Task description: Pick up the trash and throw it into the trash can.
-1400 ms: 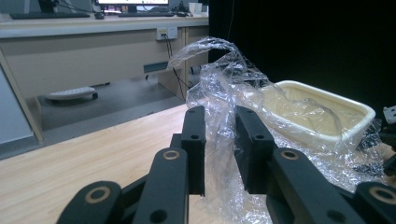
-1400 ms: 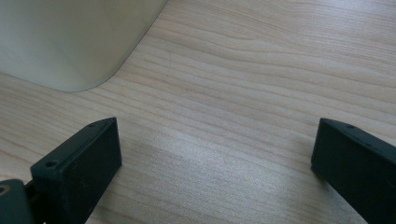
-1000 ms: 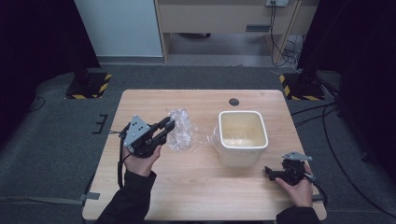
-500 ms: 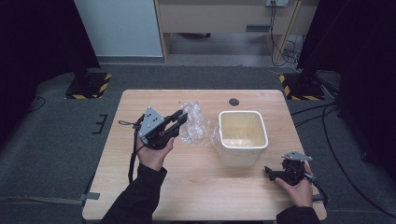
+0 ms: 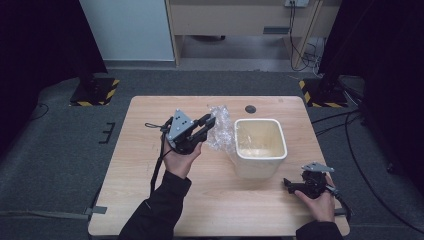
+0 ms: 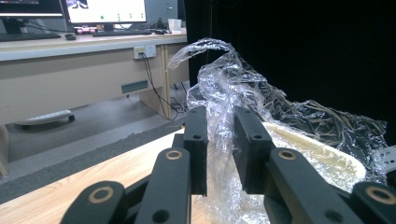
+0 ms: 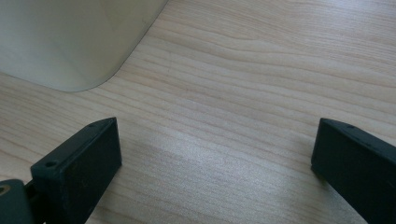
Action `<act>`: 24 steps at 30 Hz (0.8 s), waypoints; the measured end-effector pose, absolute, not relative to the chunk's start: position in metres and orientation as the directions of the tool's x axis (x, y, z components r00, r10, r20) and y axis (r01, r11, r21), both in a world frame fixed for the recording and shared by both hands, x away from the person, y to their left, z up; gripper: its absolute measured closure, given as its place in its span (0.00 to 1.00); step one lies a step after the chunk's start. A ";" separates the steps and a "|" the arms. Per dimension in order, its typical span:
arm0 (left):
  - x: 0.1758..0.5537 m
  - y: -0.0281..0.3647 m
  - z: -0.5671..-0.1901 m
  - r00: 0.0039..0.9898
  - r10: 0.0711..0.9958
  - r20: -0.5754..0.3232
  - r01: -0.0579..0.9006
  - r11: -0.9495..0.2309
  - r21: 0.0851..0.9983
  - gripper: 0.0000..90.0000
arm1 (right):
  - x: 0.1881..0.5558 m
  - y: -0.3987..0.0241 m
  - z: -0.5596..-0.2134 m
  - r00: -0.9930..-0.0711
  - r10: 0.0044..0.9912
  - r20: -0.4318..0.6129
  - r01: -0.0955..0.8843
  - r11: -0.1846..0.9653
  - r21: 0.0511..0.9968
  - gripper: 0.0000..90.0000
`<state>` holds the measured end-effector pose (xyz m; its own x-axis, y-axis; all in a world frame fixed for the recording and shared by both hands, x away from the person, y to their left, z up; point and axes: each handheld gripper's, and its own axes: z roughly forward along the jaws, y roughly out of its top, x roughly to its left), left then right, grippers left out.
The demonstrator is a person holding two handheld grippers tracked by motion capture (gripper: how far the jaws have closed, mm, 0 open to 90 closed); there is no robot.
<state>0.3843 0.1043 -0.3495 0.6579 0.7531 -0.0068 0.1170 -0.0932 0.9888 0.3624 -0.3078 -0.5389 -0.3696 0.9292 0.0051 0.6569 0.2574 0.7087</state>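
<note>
Left claw (image 5: 209,125) carried pinched plastic wrap (image 5: 221,131) beside empty bin (image 5: 260,146) — right claw (image 7: 215,158) wide open.

Wooden table (image 5: 150,210): light grain, rectangular, a round dark grommet hole (image 5: 250,109) near its far edge. Grey carpet floor (image 5: 60,165) around the table on all sides. Beyond the table's far edge: a pale panel (image 5: 127,30) at left and a beige desk front (image 5: 225,17) at centre, cables (image 5: 300,35) hanging to the floor by the desk's right end. Black curtains (image 5: 35,45) to the far left and far right of the table. Two stand bases with yellow-black hazard tape (image 5: 95,92), one off each far corner of the table. Desk top, seen from the left gripper view: monitors (image 6: 105,5), a keyboard (image 6: 123,32), a wall socket (image 6: 143,51) on its front.
</note>
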 end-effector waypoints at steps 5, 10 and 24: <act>0.388 0.094 -0.350 0.662 0.749 -0.012 0.115 -0.086 0.990 0.84 | 0.362 -0.308 -0.539 -0.370 0.929 0.005 0.657 0.257 0.709 0.02; 0.394 0.079 -0.351 0.669 0.743 -0.007 0.112 -0.092 0.989 0.85 | 0.362 -0.308 -0.539 -0.370 0.929 0.005 0.657 0.257 0.709 0.02; 0.410 0.049 -0.361 0.686 0.727 -0.012 0.126 -0.102 0.987 0.85 | 0.362 -0.308 -0.539 -0.370 0.929 0.005 0.656 0.258 0.709 0.02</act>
<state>0.4101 0.0490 -0.3611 0.6863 0.7273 -0.0120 0.1259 -0.1024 0.9867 0.3625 -0.3078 -0.5389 -0.3698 0.9291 0.0046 0.6565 0.2578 0.7090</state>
